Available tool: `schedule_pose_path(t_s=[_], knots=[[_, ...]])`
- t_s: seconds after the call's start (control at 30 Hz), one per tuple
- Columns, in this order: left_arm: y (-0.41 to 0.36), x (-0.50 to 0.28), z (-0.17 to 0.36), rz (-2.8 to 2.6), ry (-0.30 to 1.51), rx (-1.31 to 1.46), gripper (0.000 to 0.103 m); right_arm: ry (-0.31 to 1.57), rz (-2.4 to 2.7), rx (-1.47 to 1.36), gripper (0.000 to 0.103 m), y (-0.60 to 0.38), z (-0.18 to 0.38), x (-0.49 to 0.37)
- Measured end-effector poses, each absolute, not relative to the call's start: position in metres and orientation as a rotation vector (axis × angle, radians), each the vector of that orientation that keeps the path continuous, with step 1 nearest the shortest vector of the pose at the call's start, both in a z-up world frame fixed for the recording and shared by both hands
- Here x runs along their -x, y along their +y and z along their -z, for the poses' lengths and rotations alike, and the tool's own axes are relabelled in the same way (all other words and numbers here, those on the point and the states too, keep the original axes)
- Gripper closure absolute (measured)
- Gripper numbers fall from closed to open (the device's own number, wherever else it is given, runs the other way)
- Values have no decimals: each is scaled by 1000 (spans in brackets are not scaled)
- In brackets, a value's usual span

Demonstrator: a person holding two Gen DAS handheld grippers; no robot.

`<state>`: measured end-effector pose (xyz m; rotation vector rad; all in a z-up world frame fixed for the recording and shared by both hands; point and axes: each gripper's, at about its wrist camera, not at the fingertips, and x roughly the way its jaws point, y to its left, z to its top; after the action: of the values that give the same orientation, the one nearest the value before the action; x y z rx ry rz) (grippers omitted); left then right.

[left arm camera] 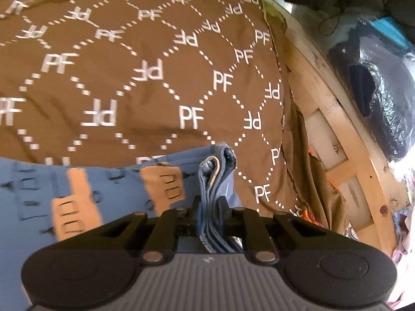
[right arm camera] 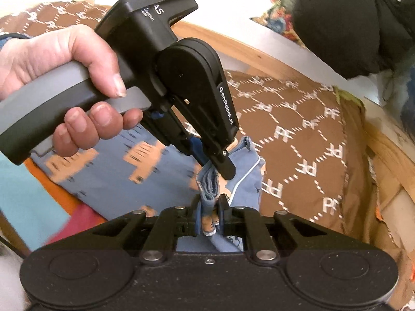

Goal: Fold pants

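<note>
Both grippers pinch one bunched edge of the pants, ready to carry a fold.

The right gripper (right arm camera: 207, 213) and left gripper (left arm camera: 208, 207) each clamp the blue printed cotton pants (left arm camera: 109, 189), probably so the layers travel together; beyond lies the brown monogrammed bedspread (left arm camera: 155, 59).

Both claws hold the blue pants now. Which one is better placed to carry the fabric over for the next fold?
Neither clearly: left claw and right claw both pinch bunched pants, side by side. Probably move both together.
</note>
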<state>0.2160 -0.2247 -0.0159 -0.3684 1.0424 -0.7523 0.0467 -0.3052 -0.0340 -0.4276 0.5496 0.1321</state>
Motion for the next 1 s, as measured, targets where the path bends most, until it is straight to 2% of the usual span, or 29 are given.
schedule_pose_path(t_s=[0.47,0.67,1.0], knots=[[-97,-196,19,580,1020,409,92,589,-441,329,90,-217,32,-58],[-74,-194,42,549,1013,401,92,682,-472,274,90,-192,57,-75],[-66,-198,55,572,1019,413,91,681,-460,299,86,-186,62,-74]])
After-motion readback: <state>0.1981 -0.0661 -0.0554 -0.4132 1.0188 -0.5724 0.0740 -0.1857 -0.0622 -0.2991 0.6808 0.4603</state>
